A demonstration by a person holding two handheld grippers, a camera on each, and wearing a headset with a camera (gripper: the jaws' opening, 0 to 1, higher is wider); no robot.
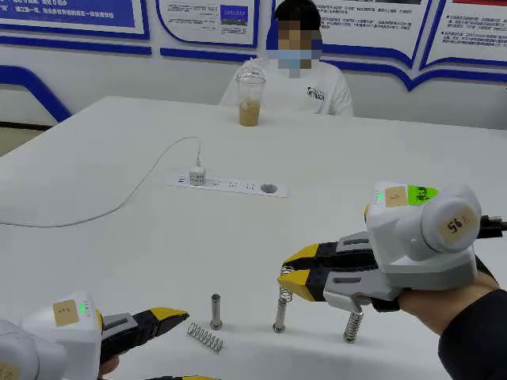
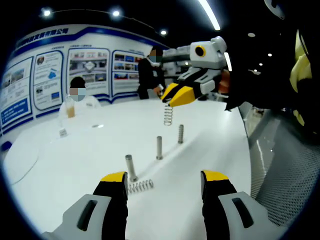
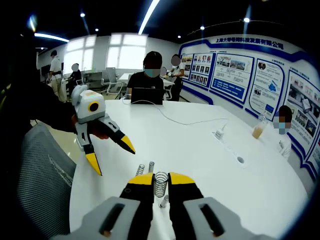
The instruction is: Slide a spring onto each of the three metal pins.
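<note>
The right tongs (image 1: 287, 277) grip a spring (image 1: 285, 294) held upright, its lower end just over the tip of the middle pin (image 1: 280, 315). Their long axes are nearly in line, so the coming move is probably straight down. The right pin (image 1: 352, 324) already wears one. The left pin (image 1: 215, 310) is bare. A loose spring (image 1: 205, 336) lies on the counter (image 1: 119, 198) beside it, nearest the open left tongs (image 2: 165, 177).

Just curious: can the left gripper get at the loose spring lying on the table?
Probably yes: the left gripper is open, and the loose spring lies just ahead of it, nothing between.
</note>
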